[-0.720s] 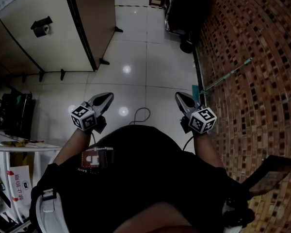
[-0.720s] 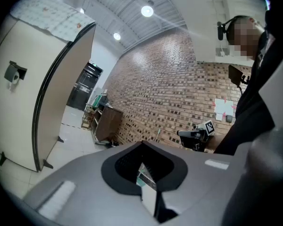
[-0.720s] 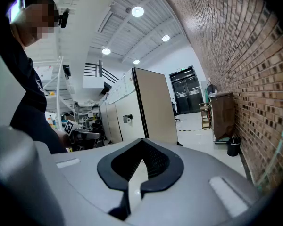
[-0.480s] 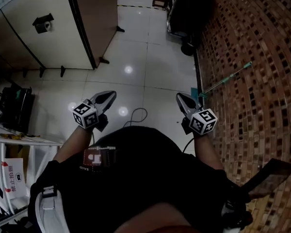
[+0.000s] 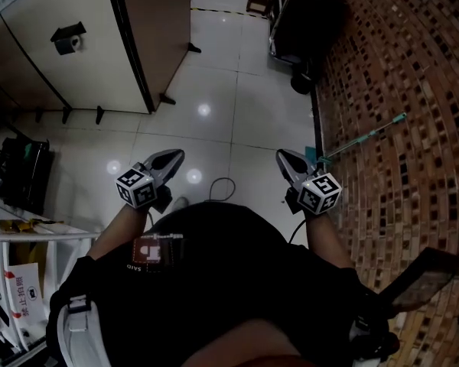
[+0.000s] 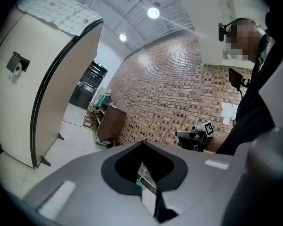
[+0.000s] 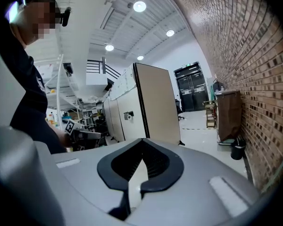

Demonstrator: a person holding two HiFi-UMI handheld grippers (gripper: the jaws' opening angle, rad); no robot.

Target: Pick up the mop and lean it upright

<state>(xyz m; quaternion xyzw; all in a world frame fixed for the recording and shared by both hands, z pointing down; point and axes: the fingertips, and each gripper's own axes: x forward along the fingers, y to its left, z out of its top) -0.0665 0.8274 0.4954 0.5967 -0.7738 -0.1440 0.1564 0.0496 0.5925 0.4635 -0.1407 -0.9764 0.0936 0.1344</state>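
The mop (image 5: 363, 136) has a thin teal handle and stands tilted against the brick wall (image 5: 413, 90) at the right. Its head (image 5: 310, 156) rests on the floor at the wall's foot. My left gripper (image 5: 175, 156) hangs over the white tiles in front of my body, shut with nothing in it. My right gripper (image 5: 281, 156) is also shut and empty, a short way left of the mop head and apart from it. In the left gripper view the jaws (image 6: 142, 144) meet at the tips. The right gripper view shows its jaws (image 7: 142, 140) closed the same way.
A beige partition (image 5: 76, 60) with a paper dispenser (image 5: 66, 40) stands at the left. A dark wheeled bin (image 5: 304, 17) sits by the wall farther on. A cable (image 5: 220, 185) loops on the tiles by my feet. A white rack (image 5: 23, 239) and dark gear (image 5: 19, 174) stand at my left.
The head view has shifted slightly. Both grippers stay shut and keep their place in front of me, and the mop still leans on the wall.
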